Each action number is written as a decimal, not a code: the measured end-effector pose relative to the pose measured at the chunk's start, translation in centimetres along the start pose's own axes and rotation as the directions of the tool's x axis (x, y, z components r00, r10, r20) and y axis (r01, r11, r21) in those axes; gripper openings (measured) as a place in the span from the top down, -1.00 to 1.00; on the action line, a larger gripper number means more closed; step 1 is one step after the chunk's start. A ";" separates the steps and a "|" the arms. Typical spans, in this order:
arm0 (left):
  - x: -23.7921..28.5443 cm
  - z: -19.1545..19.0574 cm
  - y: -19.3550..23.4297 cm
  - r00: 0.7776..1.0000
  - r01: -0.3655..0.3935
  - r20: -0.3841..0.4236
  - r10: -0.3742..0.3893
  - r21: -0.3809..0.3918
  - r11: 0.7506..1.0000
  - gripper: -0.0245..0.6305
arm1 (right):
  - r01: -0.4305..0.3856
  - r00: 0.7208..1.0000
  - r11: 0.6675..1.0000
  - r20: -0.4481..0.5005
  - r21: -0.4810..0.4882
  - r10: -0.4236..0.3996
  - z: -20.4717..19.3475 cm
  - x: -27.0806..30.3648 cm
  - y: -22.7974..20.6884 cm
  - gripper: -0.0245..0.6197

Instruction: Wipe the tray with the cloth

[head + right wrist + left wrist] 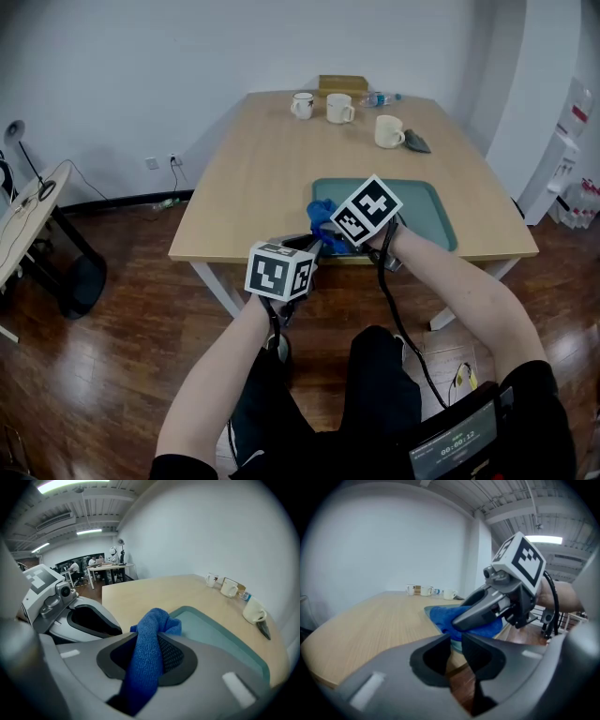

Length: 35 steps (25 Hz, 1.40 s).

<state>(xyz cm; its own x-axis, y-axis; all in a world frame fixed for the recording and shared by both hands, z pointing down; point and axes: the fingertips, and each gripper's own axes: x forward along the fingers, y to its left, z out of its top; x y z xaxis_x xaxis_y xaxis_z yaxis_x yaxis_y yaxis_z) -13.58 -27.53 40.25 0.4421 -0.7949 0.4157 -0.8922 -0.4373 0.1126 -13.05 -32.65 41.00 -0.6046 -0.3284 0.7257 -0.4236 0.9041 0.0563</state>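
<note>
The right tongs (151, 637) are clamped on a blue microfibre cloth (152, 620). The fabric runs as a bunched rope between the pads, and a rounded wad sticks out past the tips. That wad sits at the near left corner of a shallow teal plastic tray (422, 211), whose bare floor stretches ahead of these tongs and to their right.

The left tongs (456, 639) lie just left of the right pair, at the same corner. They are drawn nearly together, with a sliver of the tray's raised rim pinched between the tips, so they appear to be steadying it at the near edge of the pale wooden tabletop (281, 159).

The cloth looks light, soft and limp. It will fold wherever it is pushed, and it grips the pads well through its nap. Held as a narrow bunch, only the protruding wad can reach the tray floor, so each pass would cover a thin strip. Taking hold nearer one edge, with more fabric left loose beyond the tips, would probably spread it wider.

The tray appears thin, light and smooth. It would likely slide under a wiping stroke, which makes the rim the sensible place to hold it.

Three white ceramic mugs (338, 109) stand well beyond both tongs, clear of any stroke.
</note>
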 end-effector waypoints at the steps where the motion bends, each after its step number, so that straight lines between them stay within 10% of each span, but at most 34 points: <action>1: 0.0 0.0 0.0 1.000 0.001 0.001 -0.001 0.000 1.000 0.69 | 0.007 1.000 1.000 0.007 0.001 -0.007 -0.1 -0.3 -0.3 0.58; 17: 0.1 0.0 1.3 1.000 0.008 0.005 -0.008 0.026 1.000 0.69 | 0.273 0.958 0.957 -0.115 0.101 -0.262 -12.5 -12.8 -12.2 0.58; 35: 0.3 -1.2 1.7 0.998 -0.029 0.059 0.027 0.032 0.999 0.70 | 0.177 0.983 0.979 -0.071 0.099 -0.170 -11.6 -9.2 -6.6 0.58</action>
<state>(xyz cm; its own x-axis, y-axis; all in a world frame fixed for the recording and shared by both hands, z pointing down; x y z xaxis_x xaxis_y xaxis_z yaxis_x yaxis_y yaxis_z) -15.11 -28.00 41.70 0.4221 -0.8299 0.3648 -0.9014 -0.4270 0.0717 3.13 -32.37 41.86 -0.4746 -0.4573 0.7521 -0.5884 0.8003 0.1153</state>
